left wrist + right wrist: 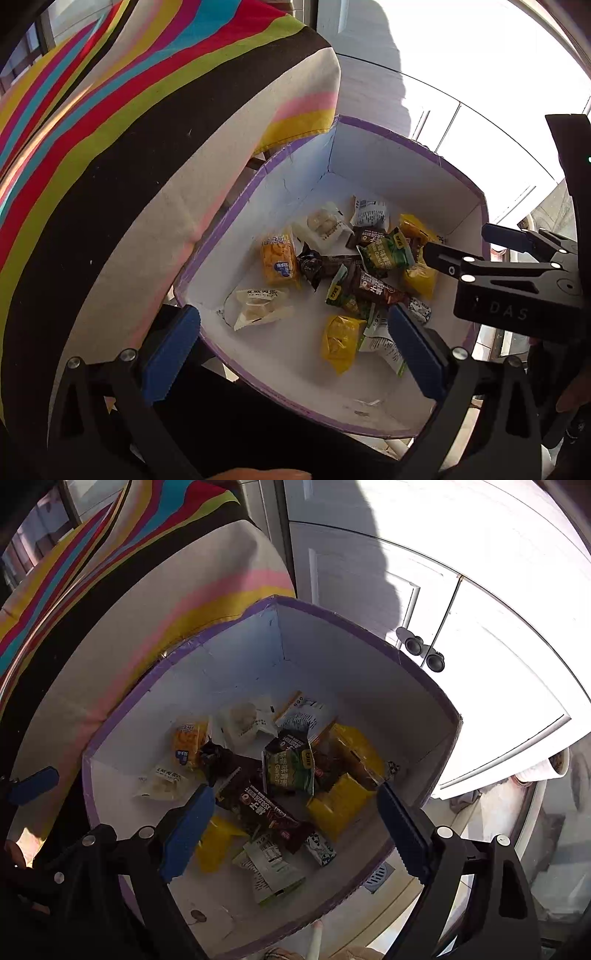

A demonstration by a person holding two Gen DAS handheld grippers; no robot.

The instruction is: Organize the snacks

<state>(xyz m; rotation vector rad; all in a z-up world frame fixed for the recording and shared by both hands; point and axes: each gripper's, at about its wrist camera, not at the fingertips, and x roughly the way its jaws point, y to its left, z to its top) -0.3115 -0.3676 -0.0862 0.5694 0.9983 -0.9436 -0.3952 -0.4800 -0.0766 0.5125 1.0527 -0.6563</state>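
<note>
Inside the purple-rimmed white box [369,155] beside the striped cushion [129,147] we find the snack packets [347,273] heaped, with our left hand-held gripper [291,354] and right hand-held gripper [291,830] both spread and empty above them.

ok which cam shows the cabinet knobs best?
Right wrist. The two dark cabinet knobs sit clear above the box rim. The left wrist view shows no knobs at all, only glare-washed white panels.

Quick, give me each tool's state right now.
Left tool: open, holding nothing, above the snack box.
Right tool: open, holding nothing, over the snacks in the same box.
</note>
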